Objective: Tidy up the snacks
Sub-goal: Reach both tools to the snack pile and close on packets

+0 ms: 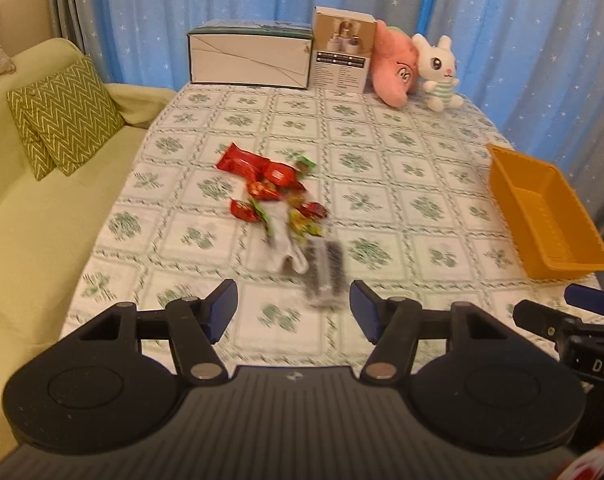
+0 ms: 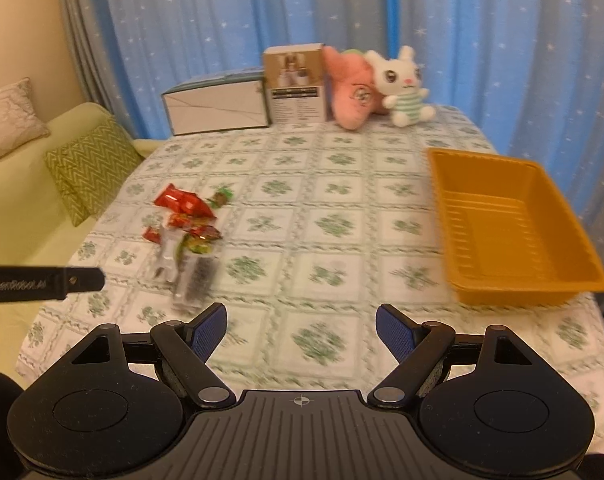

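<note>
- The snacks, a loose heap of small red, green and yellow foil-wrapped sweets and packets [image 1: 271,192], lie on the left-middle part of the green-and-white patterned tablecloth [image 1: 382,208], with a clear plastic pack of dark contents [image 1: 322,276] at the near end of the heap. None of them is in the container yet.
- The wrappers overlap and touch one another, so a pinch into the heap may well catch two at once or flick a neighbour aside; foil is slippery and could slide out of the pads.
- The orange rectangular plastic tray [image 2: 514,216], the likely destination, sits well apart from the heap near the right edge of the table. It is light-looking and close to that edge, so a careless drop or a knock could push it off.
- The left gripper [image 1: 293,310] hangs just short of the clear pack, jaws spread wide with nothing between them. Closing too early would grab only cloth and bunch it up, dragging the heap.
- The right gripper [image 2: 297,334] is likewise wide open and empty, over bare cloth between heap and tray.
- Both tools sit close together; the two could collide if both go for the heap.
- The white cardboard box [image 1: 249,58], the tall beige box [image 1: 342,52] and two plush toys [image 1: 414,66] stand at the far edge, out of harm's way.
</note>
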`<control>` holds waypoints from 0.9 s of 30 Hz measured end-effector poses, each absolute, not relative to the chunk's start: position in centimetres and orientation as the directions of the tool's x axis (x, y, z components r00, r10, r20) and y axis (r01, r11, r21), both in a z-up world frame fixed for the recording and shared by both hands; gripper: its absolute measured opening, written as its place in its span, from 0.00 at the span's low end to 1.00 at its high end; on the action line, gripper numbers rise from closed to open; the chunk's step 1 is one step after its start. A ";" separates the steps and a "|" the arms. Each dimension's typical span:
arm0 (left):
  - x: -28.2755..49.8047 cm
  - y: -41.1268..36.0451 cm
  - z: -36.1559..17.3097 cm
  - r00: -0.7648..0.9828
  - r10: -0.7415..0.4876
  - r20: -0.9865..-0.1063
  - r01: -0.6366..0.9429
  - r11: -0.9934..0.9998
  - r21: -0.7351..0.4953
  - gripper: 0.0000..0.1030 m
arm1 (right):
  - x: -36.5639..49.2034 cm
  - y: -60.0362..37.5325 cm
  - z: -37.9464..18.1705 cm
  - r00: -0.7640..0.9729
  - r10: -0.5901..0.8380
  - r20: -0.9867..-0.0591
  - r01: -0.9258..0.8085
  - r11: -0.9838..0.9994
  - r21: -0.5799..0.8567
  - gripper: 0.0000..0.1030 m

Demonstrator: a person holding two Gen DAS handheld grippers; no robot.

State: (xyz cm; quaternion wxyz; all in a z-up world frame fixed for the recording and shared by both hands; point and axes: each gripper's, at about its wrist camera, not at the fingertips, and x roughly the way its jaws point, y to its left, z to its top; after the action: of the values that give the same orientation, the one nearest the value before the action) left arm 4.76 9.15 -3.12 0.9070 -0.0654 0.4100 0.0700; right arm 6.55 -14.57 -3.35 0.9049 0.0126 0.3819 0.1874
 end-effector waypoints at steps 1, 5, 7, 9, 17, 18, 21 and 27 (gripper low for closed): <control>5.5 9.8 -3.4 0.651 0.075 -0.755 -0.176 0.983 -0.054 0.57 | 7.0 -13.8 -3.7 0.636 0.357 -0.684 -0.334 0.926 0.173 0.80; 7.9 11.9 -4.8 0.638 0.075 -0.766 -0.164 0.986 -0.040 0.57 | 8.5 -10.8 -5.1 0.627 0.385 -0.677 -0.355 0.915 0.191 0.80; 8.8 12.8 -5.5 0.635 0.071 -0.769 -0.153 0.988 -0.035 0.56 | 9.2 -9.1 -5.9 0.621 0.394 -0.678 -0.370 0.910 0.190 0.74; 9.5 13.6 -6.0 0.635 0.071 -0.770 -0.150 0.988 -0.033 0.56 | 10.0 -7.5 -6.8 0.601 0.415 -0.683 -0.387 0.899 0.206 0.63; 12.1 16.3 -7.6 0.644 0.082 -0.760 -0.165 0.986 -0.034 0.56 | 13.0 -2.7 -10.1 0.550 0.438 -0.711 -0.408 0.884 0.230 0.62; 12.4 16.4 -7.8 0.643 0.088 -0.761 -0.171 0.985 -0.030 0.56 | 13.3 -2.2 -10.5 0.545 0.440 -0.714 -0.410 0.883 0.231 0.62; 12.8 16.8 -8.4 0.636 0.090 -0.766 -0.178 0.983 -0.033 0.56 | 14.2 -1.0 -11.7 0.530 0.437 -0.727 -0.411 0.882 0.230 0.62; 13.3 17.3 -9.2 0.629 0.087 -0.773 -0.189 0.981 -0.044 0.56 | 15.1 0.8 -13.5 0.532 0.386 -0.753 -0.423 0.892 0.158 0.51</control>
State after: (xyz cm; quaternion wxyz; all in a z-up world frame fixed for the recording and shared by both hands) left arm 13.34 17.30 -9.20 0.9003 -0.0604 0.4241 0.0767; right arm 15.14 0.83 -13.52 0.8750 -0.0217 0.4248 0.2311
